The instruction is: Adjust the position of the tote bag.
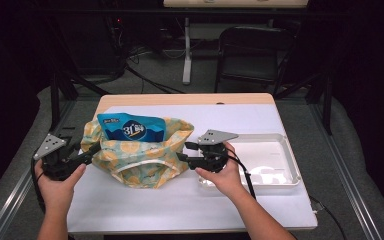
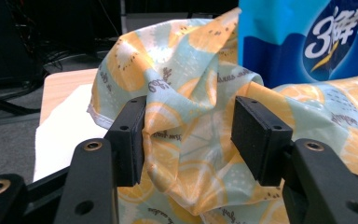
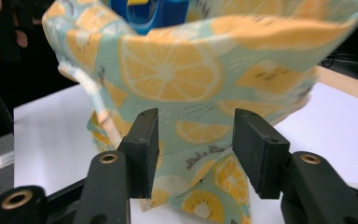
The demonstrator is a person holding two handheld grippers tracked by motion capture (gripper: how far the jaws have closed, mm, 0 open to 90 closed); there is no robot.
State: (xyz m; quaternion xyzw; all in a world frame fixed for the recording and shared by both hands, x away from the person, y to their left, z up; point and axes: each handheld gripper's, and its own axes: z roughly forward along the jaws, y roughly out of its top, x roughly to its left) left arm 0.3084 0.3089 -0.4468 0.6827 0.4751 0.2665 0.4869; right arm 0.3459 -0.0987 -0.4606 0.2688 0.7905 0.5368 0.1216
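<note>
High view: white tray (image 1: 280, 165) just right of lemon-print bag (image 1: 140, 160), w/ blue pack (image 1: 130, 128) inside.

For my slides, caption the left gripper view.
Open left gripper straddles a fold of the lemon-print fabric bag holding a blue packet.

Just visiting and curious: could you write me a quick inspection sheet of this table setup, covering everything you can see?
Surface: wooden table under a white sheet.
Job's things: lemon-print cloth bag stands open; a blue packet sticks out of its top.
Clutter: white tray at the right, contents unclear.
Grippers: left gripper open, bag cloth between its jaws, which have just been closing a little; right gripper open, close to the bag's other side.
Cables: a black cable trails from the right gripper; more lie on the floor behind.
Surroundings: dark room, black chair, grey floor.
</note>
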